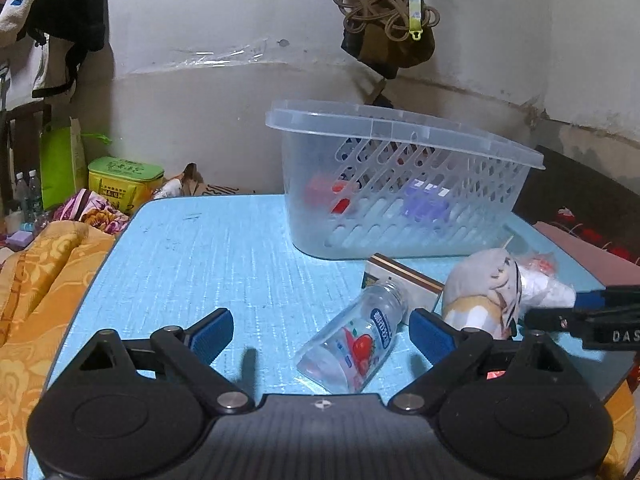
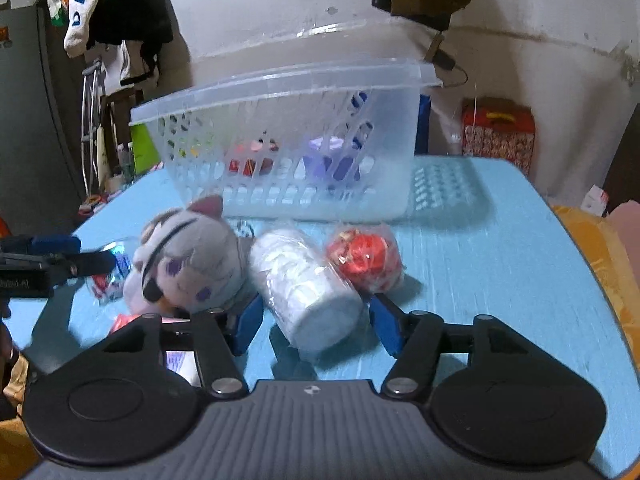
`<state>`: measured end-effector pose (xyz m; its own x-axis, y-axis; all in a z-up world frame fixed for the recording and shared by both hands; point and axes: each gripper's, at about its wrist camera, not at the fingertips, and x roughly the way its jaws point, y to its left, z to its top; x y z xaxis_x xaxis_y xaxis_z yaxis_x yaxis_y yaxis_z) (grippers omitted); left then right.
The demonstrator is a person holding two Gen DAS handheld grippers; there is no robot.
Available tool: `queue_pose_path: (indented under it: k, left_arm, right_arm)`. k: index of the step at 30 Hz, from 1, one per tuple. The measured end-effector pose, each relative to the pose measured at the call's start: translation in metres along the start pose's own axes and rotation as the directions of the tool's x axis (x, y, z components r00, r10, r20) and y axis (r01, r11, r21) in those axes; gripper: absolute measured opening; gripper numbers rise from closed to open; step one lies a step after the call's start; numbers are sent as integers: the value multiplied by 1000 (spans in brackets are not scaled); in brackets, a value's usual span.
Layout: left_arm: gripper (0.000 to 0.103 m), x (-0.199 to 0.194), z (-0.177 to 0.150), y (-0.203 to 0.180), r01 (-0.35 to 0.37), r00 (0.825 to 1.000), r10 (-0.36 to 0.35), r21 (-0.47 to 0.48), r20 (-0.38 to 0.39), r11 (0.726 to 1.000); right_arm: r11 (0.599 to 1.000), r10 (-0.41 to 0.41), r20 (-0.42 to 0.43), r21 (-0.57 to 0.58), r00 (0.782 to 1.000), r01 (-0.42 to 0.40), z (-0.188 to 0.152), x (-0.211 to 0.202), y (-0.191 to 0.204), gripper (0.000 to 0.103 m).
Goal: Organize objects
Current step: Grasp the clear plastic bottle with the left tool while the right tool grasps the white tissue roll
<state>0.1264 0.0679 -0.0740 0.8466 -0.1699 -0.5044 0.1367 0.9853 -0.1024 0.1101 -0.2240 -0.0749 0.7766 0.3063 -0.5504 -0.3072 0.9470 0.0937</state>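
Left wrist view, left to right: the left gripper hovers low over the light-blue tabletop, its blue-padded fingers spread wide; a clear plastic bottle with a strawberry label lies on its side between them, untouched. Beyond stands a translucent perforated plastic basket, already holding a red item and a purple item; a grey cat-eared plush doll lies just right of the bottle. Right wrist view: the doll appears at left, then a white cylinder wrapped in clear film, then a red object in clear wrapping. The right gripper straddles the near end of the white cylinder, jaws half closed; whether the pads touch the film cannot be told. Risks, as judged: the round cylinder may roll or slip in its loose film as the pads meet it; the left pad may catch the adjacent doll; the bottle may roll away from a one-sided contact. Legible writing: "DAS" on the right gripper's body; the bottle's label script is not readable.
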Motion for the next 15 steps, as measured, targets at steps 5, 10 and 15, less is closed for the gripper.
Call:
queue_pose_path:
  k: [5,10,15]
  left_arm:
    - [97,9,-2,-2,-31,999,31,15,-14,999]
    - [97,14,-4,-6,-37,999,37,35,-24,999]
    - [94,15,-7,-14,-27,999,30,75,-28,997]
  right_arm:
    - [997,-18,7,-75,1000,19,0,3,11,57]
    - [995,-16,11,-97,1000,17,0,-4,12,54]
    - [995,-8,6,-97,1000,9,0,-8,13,52]
